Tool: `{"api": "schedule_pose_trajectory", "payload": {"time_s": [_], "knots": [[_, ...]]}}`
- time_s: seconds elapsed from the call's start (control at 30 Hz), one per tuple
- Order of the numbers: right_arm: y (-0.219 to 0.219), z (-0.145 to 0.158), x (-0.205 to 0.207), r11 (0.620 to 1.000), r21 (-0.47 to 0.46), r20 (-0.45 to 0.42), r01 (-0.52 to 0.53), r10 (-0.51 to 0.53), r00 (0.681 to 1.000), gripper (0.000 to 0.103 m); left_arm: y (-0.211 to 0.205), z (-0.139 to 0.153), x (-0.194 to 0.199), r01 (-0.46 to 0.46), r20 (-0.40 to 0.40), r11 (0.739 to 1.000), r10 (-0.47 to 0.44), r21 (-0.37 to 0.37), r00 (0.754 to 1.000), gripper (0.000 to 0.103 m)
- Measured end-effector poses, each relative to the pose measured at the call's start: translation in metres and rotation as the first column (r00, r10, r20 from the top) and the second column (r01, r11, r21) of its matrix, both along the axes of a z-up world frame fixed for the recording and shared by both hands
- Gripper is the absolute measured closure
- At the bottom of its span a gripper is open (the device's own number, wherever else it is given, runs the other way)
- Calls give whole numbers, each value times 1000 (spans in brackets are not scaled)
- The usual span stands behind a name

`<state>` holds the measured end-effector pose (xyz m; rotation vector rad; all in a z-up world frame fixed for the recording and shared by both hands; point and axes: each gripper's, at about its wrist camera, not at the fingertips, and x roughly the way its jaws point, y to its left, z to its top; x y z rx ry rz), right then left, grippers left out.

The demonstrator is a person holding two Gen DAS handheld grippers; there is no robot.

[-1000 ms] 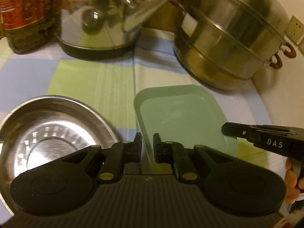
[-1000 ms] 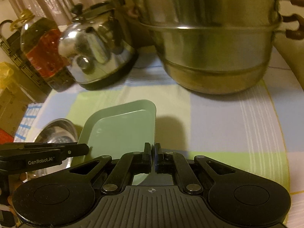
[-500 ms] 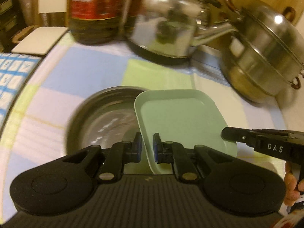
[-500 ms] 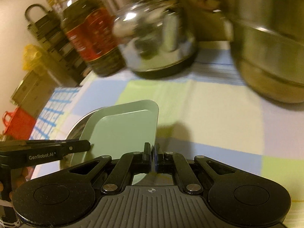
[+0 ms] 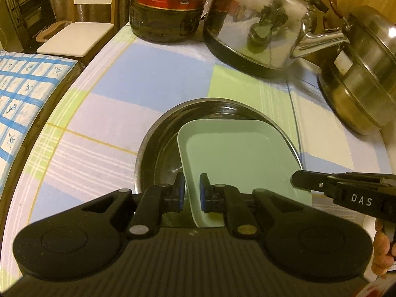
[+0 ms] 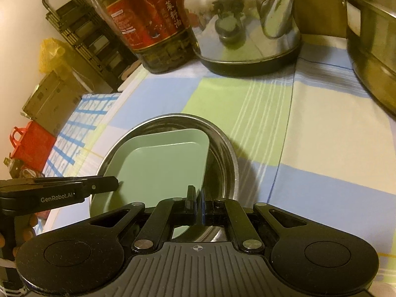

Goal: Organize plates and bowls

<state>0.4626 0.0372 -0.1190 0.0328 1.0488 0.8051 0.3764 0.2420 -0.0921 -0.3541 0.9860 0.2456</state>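
Observation:
A pale green square plate (image 5: pixel 237 158) is held over a round steel bowl (image 5: pixel 158 138) on the checked tablecloth. My left gripper (image 5: pixel 191 188) is shut on the plate's left rim. My right gripper (image 6: pixel 198 200) is shut on the plate's right rim; the plate (image 6: pixel 160 163) and bowl (image 6: pixel 222 153) also show in the right wrist view. The plate sits low inside the bowl's rim; I cannot tell whether it touches the bottom. Each gripper shows in the other's view, the right (image 5: pixel 297 179) and the left (image 6: pixel 116 185).
At the back stand a large oil bottle (image 5: pixel 165 7), a steel kettle (image 5: pixel 259 24) and a steel steamer pot (image 5: pixel 361 74). The table's left edge (image 5: pixel 34 133) drops beside a blue-checked surface (image 5: pixel 22 79). Boxes and a red bag (image 6: pixel 29 143) lie beyond.
Both grippers carried the green plate leftward, from the bare cloth to over and down into the steel bowl. Both stayed shut on its rims.

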Motion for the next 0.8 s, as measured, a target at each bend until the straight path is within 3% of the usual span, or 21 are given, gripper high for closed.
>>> {"api": "schedule_pose_trajectory", "payload": {"time_s": [0.43,0.8], "knots": [[7,-9,-3,999,-48,-11,20,-21,1000,99,3,-15,7,4,-33,1000,-4,-15,999,92],[6,-4,-6,997,-48,-27,66,-68,997,99,10,-6,-4,-7,-22,999,6,-33,1000,81]]}}
